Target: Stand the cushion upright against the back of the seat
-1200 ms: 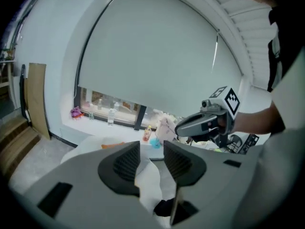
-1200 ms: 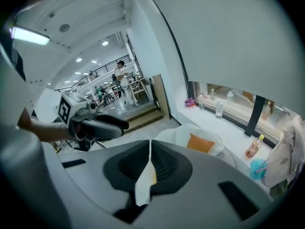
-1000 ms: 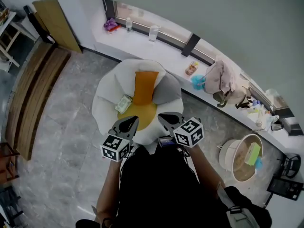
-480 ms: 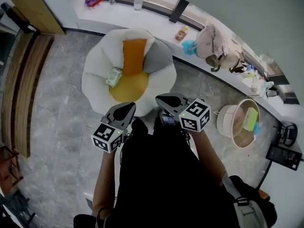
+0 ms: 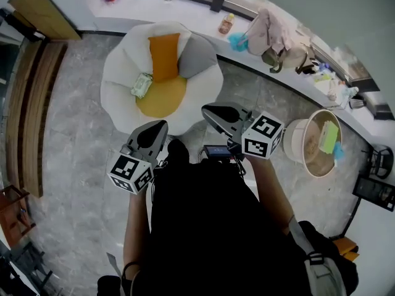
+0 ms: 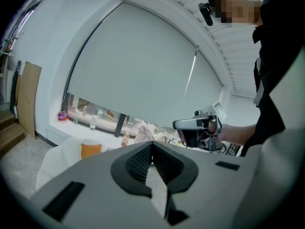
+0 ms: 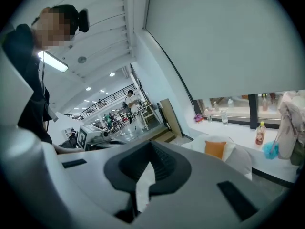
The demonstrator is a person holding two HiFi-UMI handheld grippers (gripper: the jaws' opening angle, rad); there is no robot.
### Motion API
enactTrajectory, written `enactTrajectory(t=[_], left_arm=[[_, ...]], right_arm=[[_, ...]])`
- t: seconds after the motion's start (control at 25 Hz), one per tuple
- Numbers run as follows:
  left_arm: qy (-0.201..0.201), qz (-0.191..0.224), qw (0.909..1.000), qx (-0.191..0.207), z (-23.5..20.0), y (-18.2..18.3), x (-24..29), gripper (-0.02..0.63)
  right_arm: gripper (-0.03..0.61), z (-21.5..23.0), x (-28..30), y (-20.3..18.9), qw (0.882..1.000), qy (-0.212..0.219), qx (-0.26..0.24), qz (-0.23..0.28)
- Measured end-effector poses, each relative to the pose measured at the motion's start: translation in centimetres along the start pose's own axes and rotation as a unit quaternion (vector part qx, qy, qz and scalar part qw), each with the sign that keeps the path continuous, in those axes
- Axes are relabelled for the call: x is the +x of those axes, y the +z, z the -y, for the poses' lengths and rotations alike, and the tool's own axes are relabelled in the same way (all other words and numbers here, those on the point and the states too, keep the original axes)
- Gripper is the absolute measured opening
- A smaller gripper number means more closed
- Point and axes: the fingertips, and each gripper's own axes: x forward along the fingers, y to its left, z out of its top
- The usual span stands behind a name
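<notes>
Head view is showing the orange cushion [image 5: 165,55] standing upright against the back of the white seat [image 5: 117,73], long axis running from the yellow pad [image 5: 162,100] toward the window ledge [image 5: 185,8]. Grey cushion [image 5: 197,55] is leaning just beside it, and a green packet [image 5: 141,85] is lying on the pad. Left gripper [image 5: 153,131] and right gripper [image 5: 219,111] are hovering apart from the seat, jaws pressed together on nothing. Only the head view is showing the packet and the basket [image 5: 289,142]. Only the right gripper view is showing a hall with people.
</notes>
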Motion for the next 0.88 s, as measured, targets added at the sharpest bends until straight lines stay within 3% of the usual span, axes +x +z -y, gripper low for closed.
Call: enactTrajectory(t=[0.28, 0.48, 0.68, 0.88], left_arm=[[-0.015, 0.001, 0.9998, -0.010, 8.9, -2.2, 0.4, 0.014], [0.002, -0.001, 0.9997, -0.026, 14.3, -5.3, -0.2, 0.014], [0.028, 0.013, 0.9982, -0.052, 17.9, -6.6, -1.5, 0.014], [0.030, 0.026, 0.9981, -0.048, 19.6, -5.9, -2.2, 0.014]], right_arm=[[0.015, -2.7, -8.5, -3.7, 1.000, -0.004, 0.017, 0.020], [0.015, -4.4, -13.7, -6.9, 0.999, -0.002, 0.029, 0.023], [0.015, -5.4, -16.8, -8.6, 0.999, 0.006, 0.037, 0.027], [0.015, -6.4, -17.6, -8.7, 0.998, 0.025, 0.038, 0.036]])
